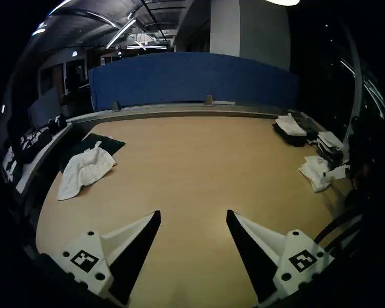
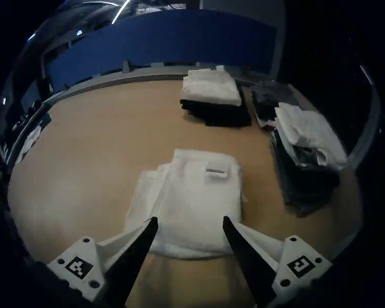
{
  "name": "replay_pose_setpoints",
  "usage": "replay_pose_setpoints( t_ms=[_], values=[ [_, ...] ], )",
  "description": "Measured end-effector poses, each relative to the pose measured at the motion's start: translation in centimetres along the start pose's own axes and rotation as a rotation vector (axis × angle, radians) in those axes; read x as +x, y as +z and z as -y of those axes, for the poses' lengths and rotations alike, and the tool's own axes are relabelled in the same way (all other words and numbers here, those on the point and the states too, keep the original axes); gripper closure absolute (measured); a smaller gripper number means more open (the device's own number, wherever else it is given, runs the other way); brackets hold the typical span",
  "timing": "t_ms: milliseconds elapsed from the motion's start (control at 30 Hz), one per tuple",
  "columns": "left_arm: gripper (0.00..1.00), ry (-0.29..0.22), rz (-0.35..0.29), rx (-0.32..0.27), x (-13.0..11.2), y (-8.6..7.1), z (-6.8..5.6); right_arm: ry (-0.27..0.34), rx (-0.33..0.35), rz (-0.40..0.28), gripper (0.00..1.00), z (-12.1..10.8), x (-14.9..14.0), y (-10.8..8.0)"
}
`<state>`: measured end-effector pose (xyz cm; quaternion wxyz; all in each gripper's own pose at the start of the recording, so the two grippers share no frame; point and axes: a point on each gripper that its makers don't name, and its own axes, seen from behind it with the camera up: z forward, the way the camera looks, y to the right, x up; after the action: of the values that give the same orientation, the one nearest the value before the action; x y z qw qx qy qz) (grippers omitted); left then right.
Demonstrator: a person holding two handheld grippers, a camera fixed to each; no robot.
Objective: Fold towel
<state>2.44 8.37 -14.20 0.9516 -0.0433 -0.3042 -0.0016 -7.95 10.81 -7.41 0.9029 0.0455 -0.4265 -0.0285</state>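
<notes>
My right gripper (image 2: pixel 189 219) has its jaws spread, empty, with the tips over the near hem of the folded white towel (image 2: pixel 195 200). It is soft terry, roughly square, with a small label (image 2: pixel 216 171) facing up. At 12 o'clock a white folded stack (image 2: pixel 211 87) sits on dark cloths (image 2: pixel 218 114). At 2 o'clock a rumpled white piece (image 2: pixel 308 133) tops a grey pile (image 2: pixel 300 185). My left gripper (image 1: pixel 192 212) is also spread, over the smooth wooden table (image 1: pixel 192 154). At 10 o'clock a crumpled white towel (image 1: pixel 84 172) lies partly on a dark green cloth (image 1: pixel 102 142). A blue partition (image 1: pixel 192 79) stands at 12.
</notes>
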Motion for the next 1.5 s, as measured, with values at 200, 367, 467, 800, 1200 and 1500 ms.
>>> replay_pose_setpoints(
  t_ms=[200, 367, 467, 800, 1200, 1500],
  values=[
    [0.05, 0.002, 0.002, 0.004, -0.2, 0.0, 0.2, -0.016, 0.023, 0.035, 0.02, 0.9, -2.1, 1.0],
    [0.05, 0.007, 0.001, 0.002, 0.0, 0.1, 0.2, -0.042, 0.029, 0.060, 0.02, 1.2, -3.5, 1.7],
    [0.05, 0.007, 0.000, 0.001, 0.0, 0.1, 0.2, -0.043, 0.031, 0.061, 0.02, 1.1, -3.7, 1.9],
    [0.05, 0.005, -0.007, 0.004, 0.3, 0.1, 0.3, -0.009, 0.041, -0.019, 0.02, 1.1, -0.8, -0.2],
    [0.05, 0.007, -0.018, 0.002, 0.8, 0.1, 0.3, 0.043, 0.033, -0.079, 0.02, 0.2, 0.8, -2.5],
    [0.05, 0.007, -0.022, 0.000, 1.0, 0.0, 0.1, 0.045, 0.034, -0.094, 0.02, 0.2, 1.1, -3.2]
  ],
)
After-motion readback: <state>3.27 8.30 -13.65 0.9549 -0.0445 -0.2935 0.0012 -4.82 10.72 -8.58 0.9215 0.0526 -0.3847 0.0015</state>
